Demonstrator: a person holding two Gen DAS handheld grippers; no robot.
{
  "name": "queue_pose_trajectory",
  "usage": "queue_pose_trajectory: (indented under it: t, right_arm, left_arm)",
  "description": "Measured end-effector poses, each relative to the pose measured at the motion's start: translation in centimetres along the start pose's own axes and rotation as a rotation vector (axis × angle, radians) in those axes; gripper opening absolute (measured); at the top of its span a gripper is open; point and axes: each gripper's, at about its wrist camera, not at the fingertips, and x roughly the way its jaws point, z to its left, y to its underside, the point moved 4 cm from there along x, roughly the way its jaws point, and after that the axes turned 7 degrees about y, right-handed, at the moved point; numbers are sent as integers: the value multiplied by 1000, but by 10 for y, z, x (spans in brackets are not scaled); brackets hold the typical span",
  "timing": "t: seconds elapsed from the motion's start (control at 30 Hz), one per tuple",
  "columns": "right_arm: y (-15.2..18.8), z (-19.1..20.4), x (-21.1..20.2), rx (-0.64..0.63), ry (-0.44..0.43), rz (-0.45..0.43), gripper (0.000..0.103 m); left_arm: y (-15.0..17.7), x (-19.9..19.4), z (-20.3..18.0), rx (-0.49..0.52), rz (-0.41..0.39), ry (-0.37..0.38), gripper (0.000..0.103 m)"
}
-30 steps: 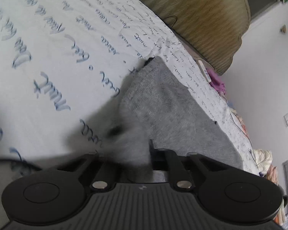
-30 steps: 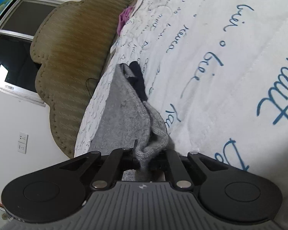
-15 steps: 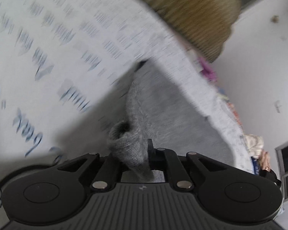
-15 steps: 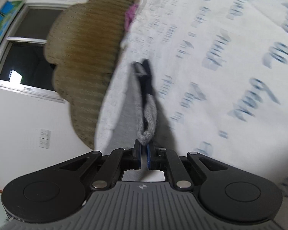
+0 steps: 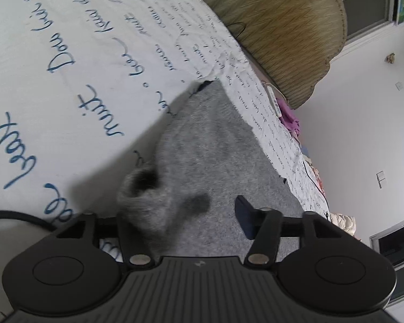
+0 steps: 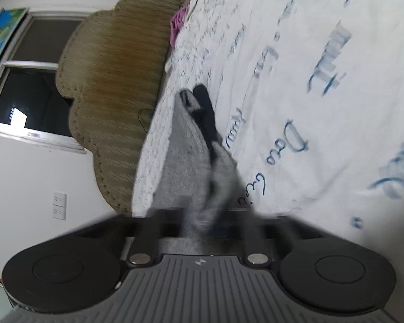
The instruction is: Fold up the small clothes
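Right tongs (image 6: 202, 223) blurred behind grey garment (image 6: 185, 172)

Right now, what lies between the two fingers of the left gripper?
In the left wrist view, the left gripper is open; the grey garment fills the gap, bunched against the left finger.

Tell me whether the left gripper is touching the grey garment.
Cannot tell. In the left wrist view the left gripper is open, and a blurred bunch of the grey garment overlaps its left finger; neither contact nor gap shows plainly.
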Motion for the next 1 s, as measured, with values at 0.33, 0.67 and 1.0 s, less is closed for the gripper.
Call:
queue_pose_trajectory:
  t: [0.33,0.67,1.0]
  right_arm:
    - [16,7,3,-123,51,67,17]
    - [13,2,-4,-141,135,-104,6]
    - [17,27,-31,-210,127,-198,7]
  left_arm:
    - [4,-3,-2,24,-1,-13,60]
    - [3,0,4,8,12,-23,22]
    - [-8,-22,-9,-3,15,15,4]
